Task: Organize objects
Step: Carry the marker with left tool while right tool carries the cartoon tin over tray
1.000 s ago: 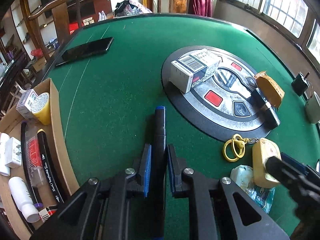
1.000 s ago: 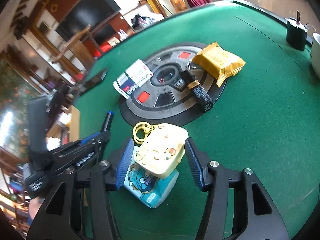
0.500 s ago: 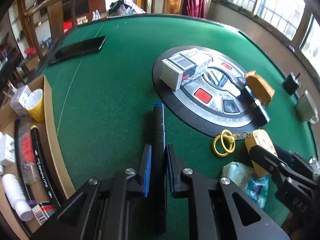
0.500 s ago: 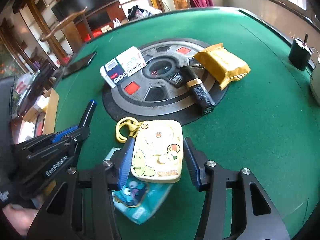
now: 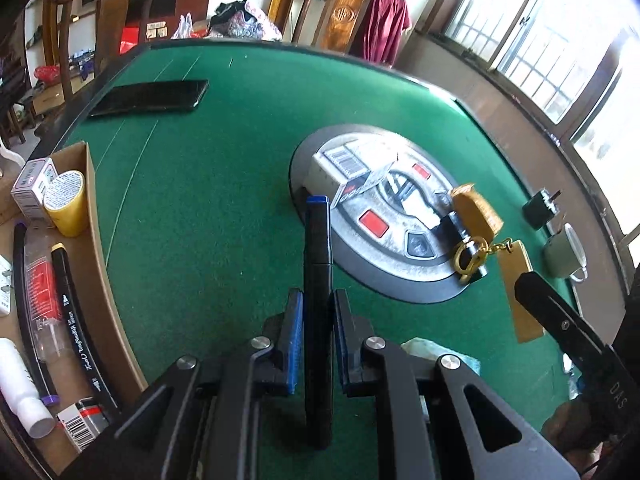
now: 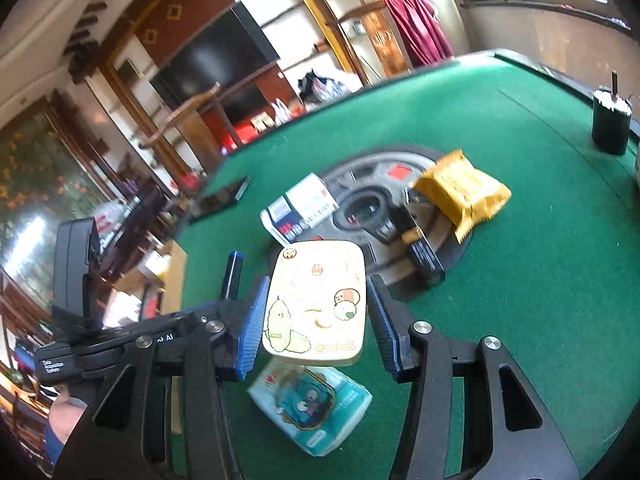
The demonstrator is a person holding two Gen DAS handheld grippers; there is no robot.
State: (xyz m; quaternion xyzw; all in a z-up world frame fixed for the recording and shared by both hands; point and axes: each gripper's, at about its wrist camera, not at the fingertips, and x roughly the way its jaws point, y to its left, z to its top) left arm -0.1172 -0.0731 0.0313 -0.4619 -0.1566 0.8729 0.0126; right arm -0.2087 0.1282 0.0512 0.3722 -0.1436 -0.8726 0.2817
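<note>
In the left wrist view, the left gripper is clamped on a black marker with a blue cap, which points forward over the green table. An open box at the left edge holds markers, a bottle and a yellow cup. On the round centre plate lie a white carton and a gold packet. A phone lies far back.

In the right wrist view, the right gripper grips a cream tin by its sides, held clear above a tissue pack on the felt. The left gripper with its marker shows at left. A dark cup stands far right.
</note>
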